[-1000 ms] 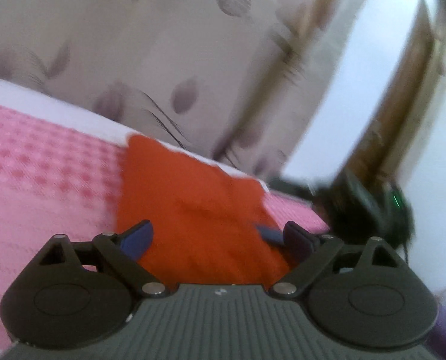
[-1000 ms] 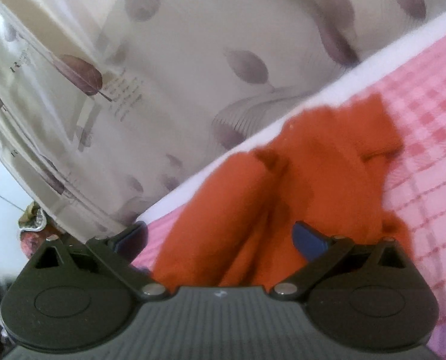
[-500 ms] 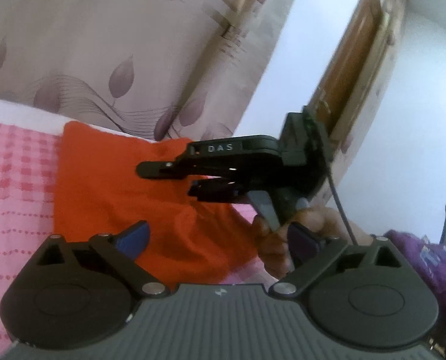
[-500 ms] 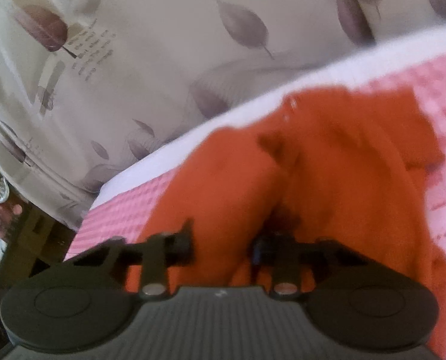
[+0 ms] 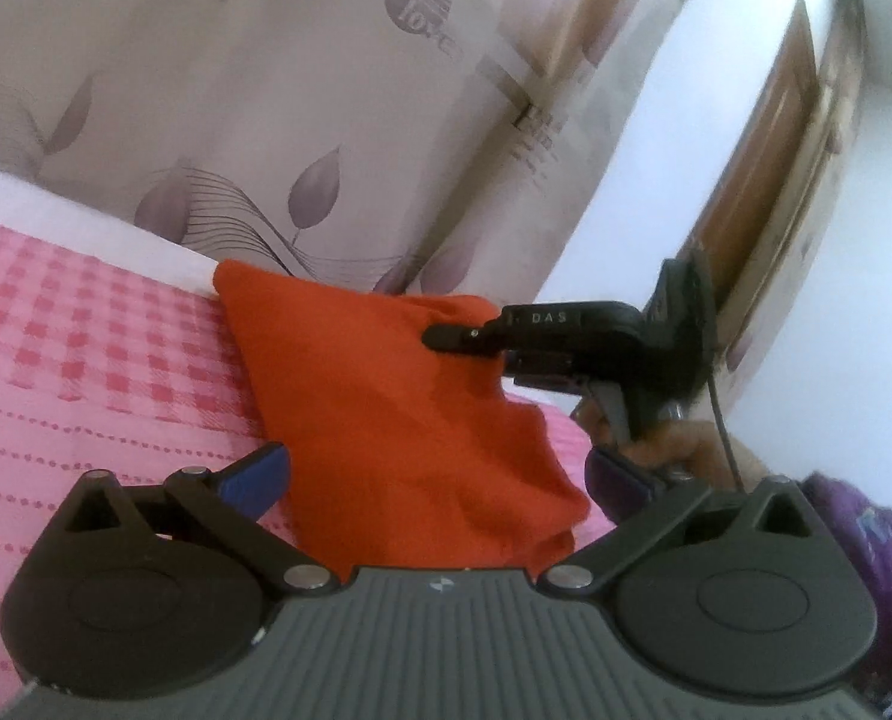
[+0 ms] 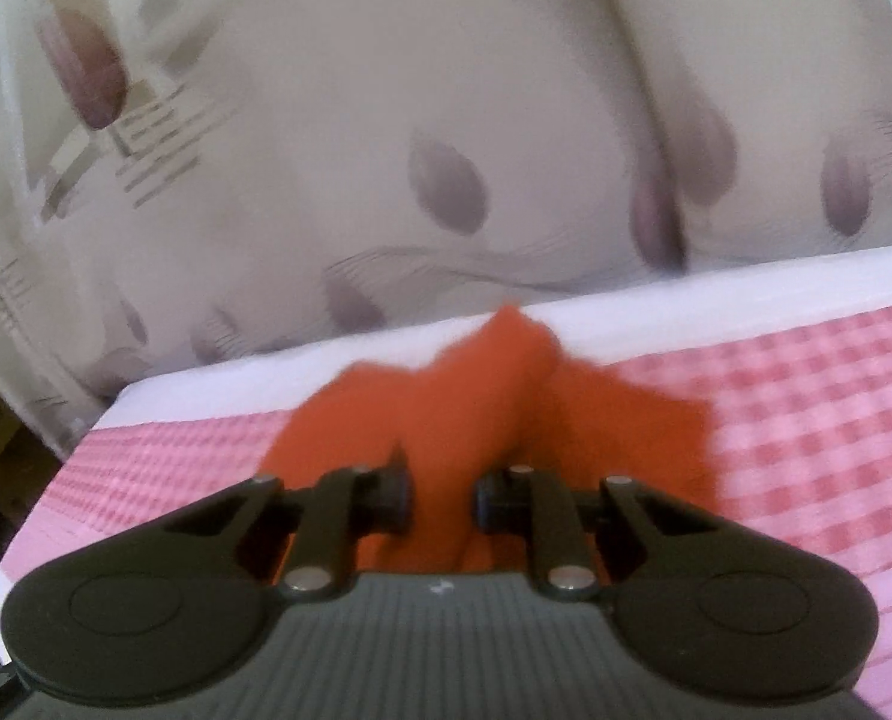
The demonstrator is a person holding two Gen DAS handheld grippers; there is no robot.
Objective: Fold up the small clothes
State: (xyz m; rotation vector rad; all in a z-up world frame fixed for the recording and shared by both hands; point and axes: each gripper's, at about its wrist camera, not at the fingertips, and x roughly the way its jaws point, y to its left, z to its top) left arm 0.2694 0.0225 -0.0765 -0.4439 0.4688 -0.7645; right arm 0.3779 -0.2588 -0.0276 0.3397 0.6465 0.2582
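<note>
The orange garment (image 5: 398, 420) lies on the bed (image 5: 86, 360), on a pink checked cover near the white far edge, in front of a leaf-patterned curtain (image 5: 326, 120). It is not yet folded: one part is pulled up off the cover into a peaked, tent-like shape, while the rest sags and rumples below.

The right gripper (image 6: 443, 495) has its jaws closing narrowly on a bunched ridge of the orange cloth, which runs between them; in the left wrist view the same gripper (image 5: 446, 339) shows as a black tool with its tip buried in the raised edge of the fabric, a hand (image 5: 667, 444) on its trigger.

The left gripper (image 5: 434, 474) is opening, jaws spread wide with blue pads (image 5: 254, 474) either side of the garment's near edge, holding nothing.

By my reading the fold is only starting: one edge is lifted, and carrying it across, laying it flat and any further folds remain
</note>
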